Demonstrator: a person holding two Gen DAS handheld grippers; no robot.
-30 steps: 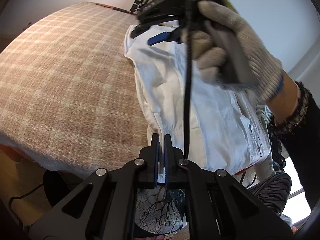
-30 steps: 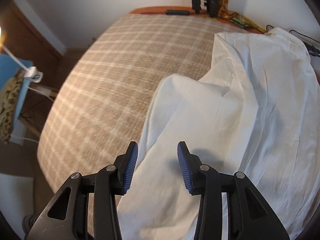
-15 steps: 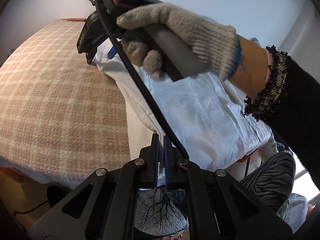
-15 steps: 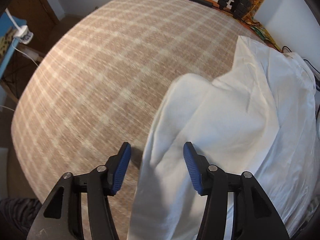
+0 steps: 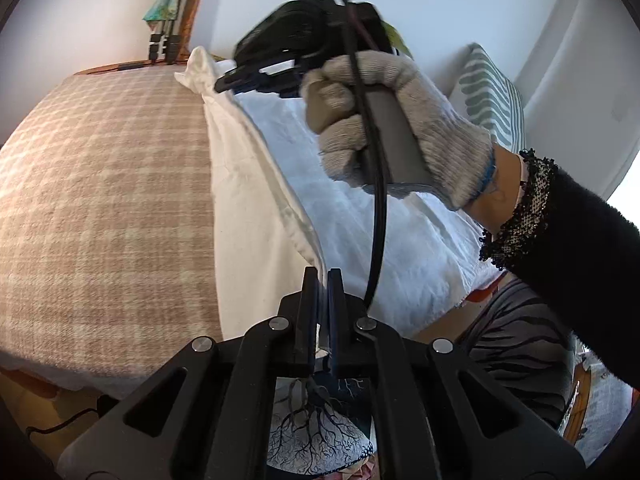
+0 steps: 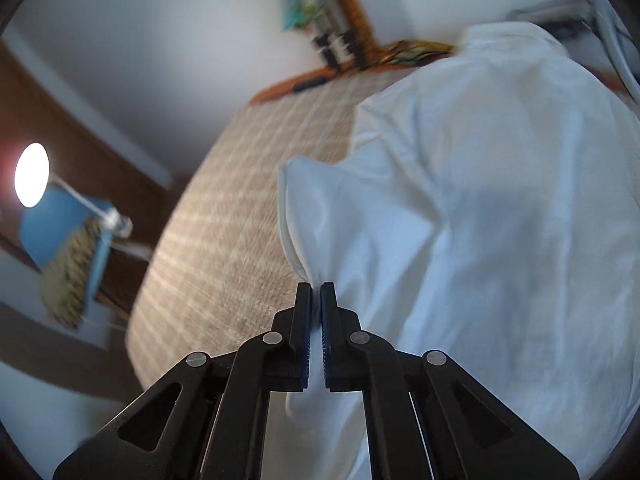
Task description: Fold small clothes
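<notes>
A white garment point(image 5: 256, 216) lies on the checked beige bed cover point(image 5: 100, 200). My left gripper point(image 5: 323, 276) is shut on its near edge at the bed's front. My right gripper point(image 6: 316, 290) is shut on a fold of the same white garment point(image 6: 480, 208) and lifts it off the bed cover point(image 6: 224, 216). In the left wrist view the right gripper point(image 5: 256, 78) is held by a gloved hand above the garment's far end, and its fingertips are blurred there.
A striped pillow point(image 5: 492, 96) leans at the back right. Dark objects point(image 5: 162, 46) stand at the bed's far edge. A lit lamp point(image 6: 32, 176) and a blue chair point(image 6: 68, 240) stand left of the bed. The person's patterned clothing point(image 5: 320, 432) is below the left gripper.
My right gripper has closed on a fold of the white garment and raised it. My left gripper has stayed shut on the near edge.
</notes>
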